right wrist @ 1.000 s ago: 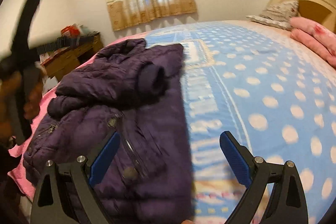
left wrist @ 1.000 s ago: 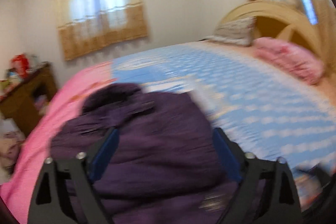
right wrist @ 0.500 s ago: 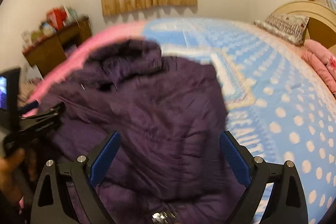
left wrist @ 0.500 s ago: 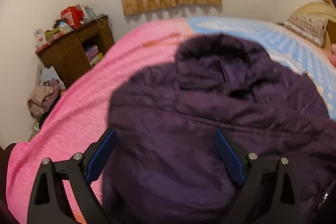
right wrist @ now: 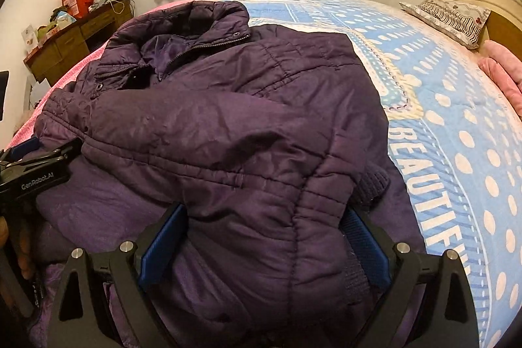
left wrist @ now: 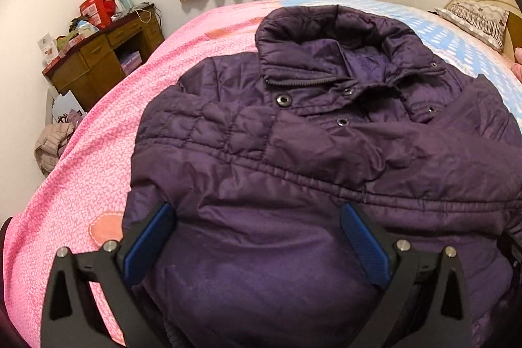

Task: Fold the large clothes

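Left wrist view: left gripper (left wrist: 257,237) spread wide, empty, purple padded jacket (left wrist: 310,152) on the bed (left wrist: 98,158) directly ahead and beneath its fingers, right wrist view: right gripper (right wrist: 264,237) likewise agape, jacket's folded-in sleeve (right wrist: 329,185) between its fingers, left gripper (right wrist: 36,165) off to the left.

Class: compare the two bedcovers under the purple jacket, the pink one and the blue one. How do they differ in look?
The pink cover has fine white speckles; the blue cover has large white dots. The blue cover carries lettering, the pink cover peach patches. Both lie flat beneath the jacket.
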Demonstrator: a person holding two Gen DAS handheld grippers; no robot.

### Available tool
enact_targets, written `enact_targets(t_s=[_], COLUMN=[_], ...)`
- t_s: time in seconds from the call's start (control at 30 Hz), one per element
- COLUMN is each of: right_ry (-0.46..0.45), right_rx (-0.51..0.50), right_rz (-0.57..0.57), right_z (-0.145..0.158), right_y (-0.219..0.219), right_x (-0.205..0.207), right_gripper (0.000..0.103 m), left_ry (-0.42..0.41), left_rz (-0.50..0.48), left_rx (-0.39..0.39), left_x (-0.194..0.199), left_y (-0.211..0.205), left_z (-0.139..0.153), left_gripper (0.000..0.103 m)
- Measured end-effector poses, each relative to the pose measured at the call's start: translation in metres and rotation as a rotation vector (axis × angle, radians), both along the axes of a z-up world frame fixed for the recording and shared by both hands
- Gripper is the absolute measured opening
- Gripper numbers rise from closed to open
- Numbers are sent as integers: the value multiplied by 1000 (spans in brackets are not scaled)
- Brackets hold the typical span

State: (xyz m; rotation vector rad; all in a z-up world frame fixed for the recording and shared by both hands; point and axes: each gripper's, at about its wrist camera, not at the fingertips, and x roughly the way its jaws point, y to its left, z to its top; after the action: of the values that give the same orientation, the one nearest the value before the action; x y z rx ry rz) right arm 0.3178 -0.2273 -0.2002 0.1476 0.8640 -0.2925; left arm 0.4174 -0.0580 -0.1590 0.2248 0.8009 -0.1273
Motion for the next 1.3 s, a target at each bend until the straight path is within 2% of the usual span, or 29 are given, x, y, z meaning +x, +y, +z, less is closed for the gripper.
enact_targets(t_s=[0.5, 1.03, 1.3], right_ry=[22, 30, 38], right_rx=[-8, -20, -22], right_rz=[-5, -5, -4], right_z=[-5, -6, -8], right_y=[1, 3, 3], right_x=[8, 10, 12], right_gripper=[100, 101, 102], left_ry=[24, 21, 18], left_rz=[7, 6, 14], left_rx=[36, 38, 76], left_x=[9, 9, 10], left_y=[-8, -8, -17], left_z=[-7, -7, -9], left_gripper=[103, 103, 103])
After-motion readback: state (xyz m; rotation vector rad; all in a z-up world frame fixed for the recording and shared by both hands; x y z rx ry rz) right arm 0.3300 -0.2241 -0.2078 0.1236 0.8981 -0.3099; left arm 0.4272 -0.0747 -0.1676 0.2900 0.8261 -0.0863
